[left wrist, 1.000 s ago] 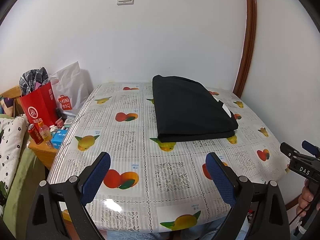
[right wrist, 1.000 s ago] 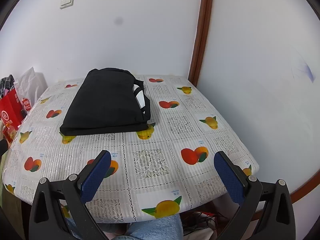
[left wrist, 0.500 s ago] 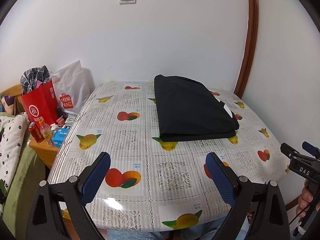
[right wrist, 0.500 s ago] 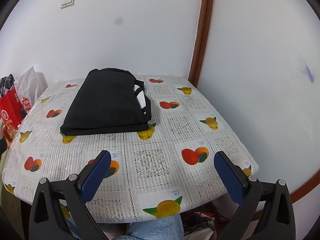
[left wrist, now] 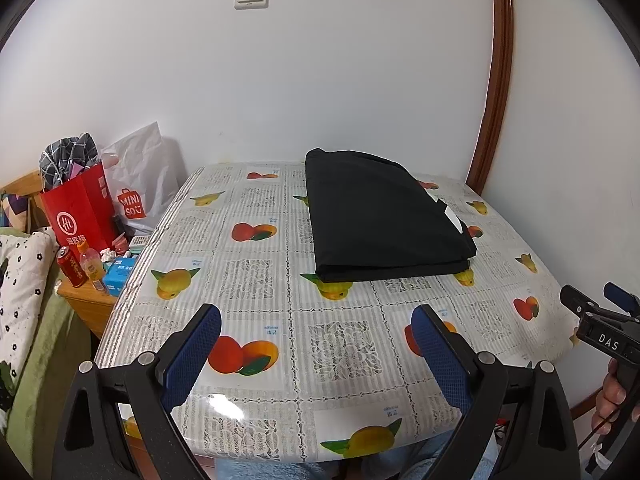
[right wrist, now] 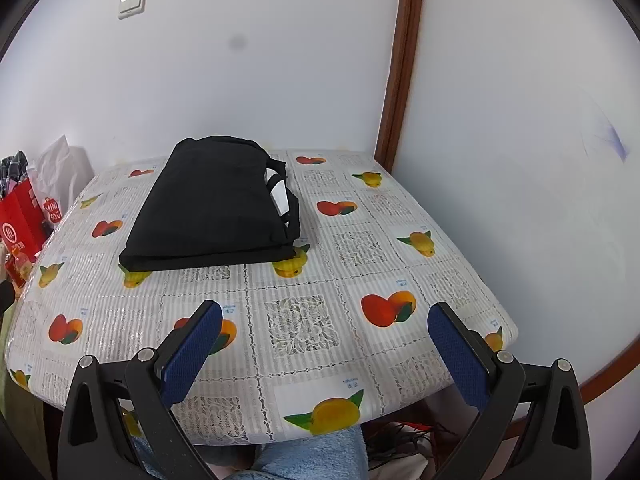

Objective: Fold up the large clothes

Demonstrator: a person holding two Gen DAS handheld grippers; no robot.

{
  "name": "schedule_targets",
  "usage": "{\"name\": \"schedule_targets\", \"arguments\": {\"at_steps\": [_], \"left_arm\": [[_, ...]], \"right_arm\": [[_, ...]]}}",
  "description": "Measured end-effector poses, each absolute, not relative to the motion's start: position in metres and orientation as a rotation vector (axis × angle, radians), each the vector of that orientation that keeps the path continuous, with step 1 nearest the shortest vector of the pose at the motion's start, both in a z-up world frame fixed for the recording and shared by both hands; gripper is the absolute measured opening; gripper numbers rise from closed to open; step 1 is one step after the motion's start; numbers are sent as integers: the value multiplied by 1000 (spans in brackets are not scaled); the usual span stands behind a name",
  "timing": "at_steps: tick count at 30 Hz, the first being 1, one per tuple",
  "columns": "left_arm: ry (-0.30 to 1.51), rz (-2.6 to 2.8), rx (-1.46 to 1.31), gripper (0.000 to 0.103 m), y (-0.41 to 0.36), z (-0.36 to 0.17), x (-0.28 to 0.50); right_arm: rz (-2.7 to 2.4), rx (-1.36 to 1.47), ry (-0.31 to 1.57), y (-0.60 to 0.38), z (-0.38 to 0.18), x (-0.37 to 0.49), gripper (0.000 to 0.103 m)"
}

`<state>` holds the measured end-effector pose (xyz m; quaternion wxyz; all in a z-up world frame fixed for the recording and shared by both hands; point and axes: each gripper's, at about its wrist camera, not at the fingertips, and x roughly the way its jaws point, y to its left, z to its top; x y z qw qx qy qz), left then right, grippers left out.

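A black garment (left wrist: 380, 216) (right wrist: 216, 208) lies folded into a neat rectangle on the far half of the table (left wrist: 280, 312) (right wrist: 304, 320), a white label showing at its right edge. My left gripper (left wrist: 316, 344) hovers open over the table's near edge, well short of the garment, with nothing between its blue pads. My right gripper (right wrist: 324, 344) is open too, held above the near right part of the table and apart from the garment. In the left wrist view the right gripper (left wrist: 592, 308) shows at the far right, held by a hand (left wrist: 612, 388).
The table has a fruit-print plastic cloth and stands in a corner against white walls with a brown trim (left wrist: 492, 80). Left of it, a low wooden stand holds a red paper bag (left wrist: 78, 212), a white shopping bag (left wrist: 140, 184), a can and a bottle (left wrist: 90, 266). A bed edge (left wrist: 24, 280) lies further left.
Both grippers have drifted only slightly; the left view has tilted up a little. The garment has not moved.
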<state>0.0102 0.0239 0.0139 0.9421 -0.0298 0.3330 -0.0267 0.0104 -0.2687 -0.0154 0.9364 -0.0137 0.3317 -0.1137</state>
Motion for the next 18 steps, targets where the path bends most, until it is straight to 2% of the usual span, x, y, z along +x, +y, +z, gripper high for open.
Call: {"name": "schedule_targets", "arguments": {"at_steps": [18], "left_arm": [[674, -45, -50, 96, 22, 18, 10]], "right_arm": [[-230, -23, 670, -272, -14, 8, 101]]}}
